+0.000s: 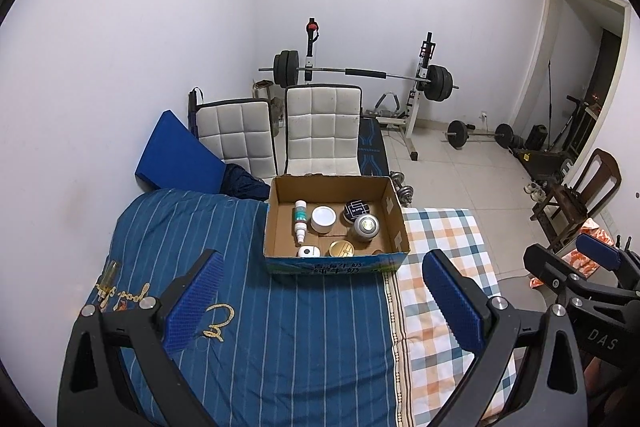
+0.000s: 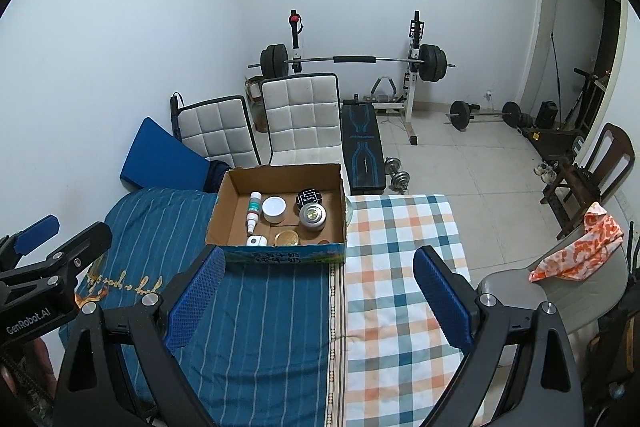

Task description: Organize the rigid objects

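Note:
An open cardboard box stands on the bed and also shows in the right wrist view. Inside it lie a white spray bottle, a white jar, a black box, a silver round tin, a gold lid and a small white device. My left gripper is open and empty, above the blue striped cover, short of the box. My right gripper is open and empty, over the seam between the covers.
The bed has a blue striped cover and a plaid sheet. Two white chairs and a blue cushion stand behind the box. A barbell rack, dumbbells and a grey chair with orange cloth are beyond.

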A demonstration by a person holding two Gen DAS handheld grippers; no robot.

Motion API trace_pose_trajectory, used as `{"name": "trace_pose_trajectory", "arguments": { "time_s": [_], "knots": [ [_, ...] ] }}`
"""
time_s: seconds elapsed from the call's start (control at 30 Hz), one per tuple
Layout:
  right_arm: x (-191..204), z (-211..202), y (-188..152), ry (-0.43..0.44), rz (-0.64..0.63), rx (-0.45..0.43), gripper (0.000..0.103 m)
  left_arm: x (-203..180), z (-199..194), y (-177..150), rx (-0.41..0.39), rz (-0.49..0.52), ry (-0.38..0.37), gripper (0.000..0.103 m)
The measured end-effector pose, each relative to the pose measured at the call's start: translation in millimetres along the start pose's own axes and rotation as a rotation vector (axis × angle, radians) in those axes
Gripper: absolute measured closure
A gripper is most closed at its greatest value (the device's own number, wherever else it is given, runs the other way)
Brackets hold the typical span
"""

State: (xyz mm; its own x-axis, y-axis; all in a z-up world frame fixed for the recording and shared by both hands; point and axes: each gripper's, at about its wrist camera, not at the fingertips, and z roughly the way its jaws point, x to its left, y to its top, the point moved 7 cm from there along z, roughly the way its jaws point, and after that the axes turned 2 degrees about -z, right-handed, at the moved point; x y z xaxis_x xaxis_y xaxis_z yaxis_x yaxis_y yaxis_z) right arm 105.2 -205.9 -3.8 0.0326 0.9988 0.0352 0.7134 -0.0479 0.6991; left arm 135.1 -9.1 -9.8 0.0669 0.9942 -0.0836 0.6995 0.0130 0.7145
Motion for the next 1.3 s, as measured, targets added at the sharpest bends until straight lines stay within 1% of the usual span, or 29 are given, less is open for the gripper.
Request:
{"name": "trace_pose_trajectory", "arguments": {
  "time_s": [0.13,0.47,0.83,0.9,0.93,1.0,1.3],
  "knots": [
    [-2.7,-1.8,-2.2,-0.002,0.003,-0.003,0.006,-3.3,1.4,-0.5,0.010,-0.001,0.002,0.001],
    [-3.2,-2.6,-0.4,0.002,0.000,-0.006,0.006,-5.6,1.0,-0.1,0.006,-0.004,0.007,0.001],
    [-7.6,-8.6,1.1,-0.013,0.008,-0.008,0.006,-12.1,-2.5,5.1,0.002,0.015,-0.010,0.001],
    [-7.5,-8.8,2.9,-0.011,0.011,-0.002,0.000,-13.2,-2.6,7.7,-0.003,0.017,-0.008,0.001],
    [-6.9,-8.2,3.0,0.002,0.015,-0.001,0.000,-12.9,-2.3,7.9,-0.004,0.018,-0.007,0.001],
    [-4.9,-6.9,3.8,0.002,0.020,0.002,0.000,-10.7,-0.5,7.4,-0.007,0.017,-0.006,0.001],
    [-2.5,-6.0,10.0,-0.053,0.029,-0.029,0.000,-6.8,5.6,6.5,-0.002,0.015,0.002,0.001]
  ]
}}
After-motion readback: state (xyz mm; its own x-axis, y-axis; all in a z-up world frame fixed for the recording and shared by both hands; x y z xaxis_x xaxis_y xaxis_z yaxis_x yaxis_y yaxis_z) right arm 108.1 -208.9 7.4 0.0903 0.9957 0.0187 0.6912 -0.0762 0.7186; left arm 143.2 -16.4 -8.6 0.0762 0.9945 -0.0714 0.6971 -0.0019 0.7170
